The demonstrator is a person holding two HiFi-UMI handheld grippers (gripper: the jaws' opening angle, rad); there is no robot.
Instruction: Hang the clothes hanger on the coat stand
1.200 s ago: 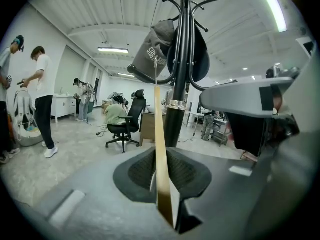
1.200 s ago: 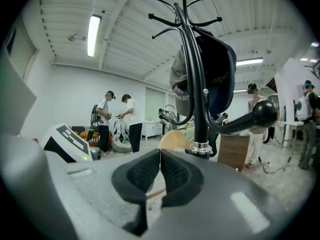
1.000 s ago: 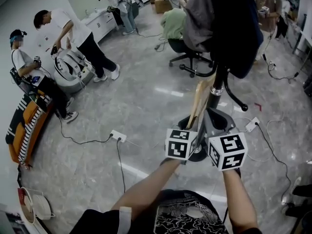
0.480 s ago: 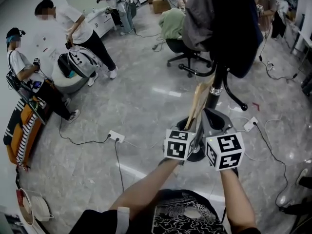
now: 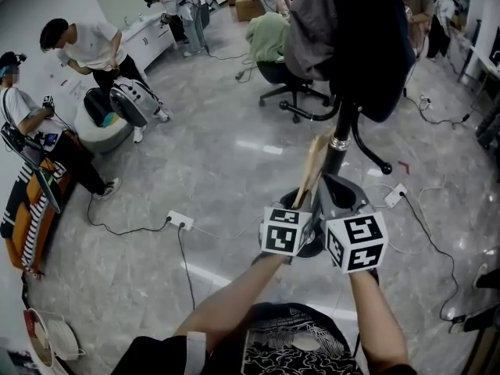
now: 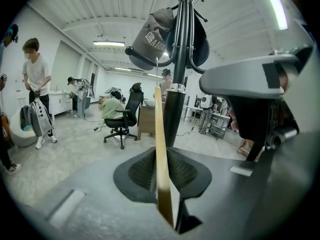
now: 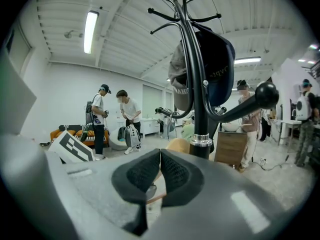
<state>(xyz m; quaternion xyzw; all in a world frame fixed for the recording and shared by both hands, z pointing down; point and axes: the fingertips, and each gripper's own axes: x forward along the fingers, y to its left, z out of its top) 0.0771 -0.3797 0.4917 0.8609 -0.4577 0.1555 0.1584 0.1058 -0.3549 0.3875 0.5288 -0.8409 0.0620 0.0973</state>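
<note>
Clamping the hanger [image 6: 159, 134] edge-on, the left claw [image 6: 163, 160] holds it upright, just in front of the stand [image 6: 175, 109]. The right claw [image 7: 160, 157], jaws together on nothing, hovers beside it near the stand.

The left gripper [image 5: 299, 209] and the right gripper [image 5: 334, 186] are held side by side, their marker cubes nearly touching, just in front of the black pole of the coat stand [image 5: 337, 143], whose upper hooks carry dark and grey clothes [image 5: 351, 37]. A pale wooden clothes hanger [image 5: 314, 166] rises tilted out of the left gripper, its top close beside the pole. Below lies a grey polished floor [image 5: 219, 170] with a white power strip [image 5: 180, 220], and a person in a white shirt [image 5: 94, 45] stands far left.
</note>
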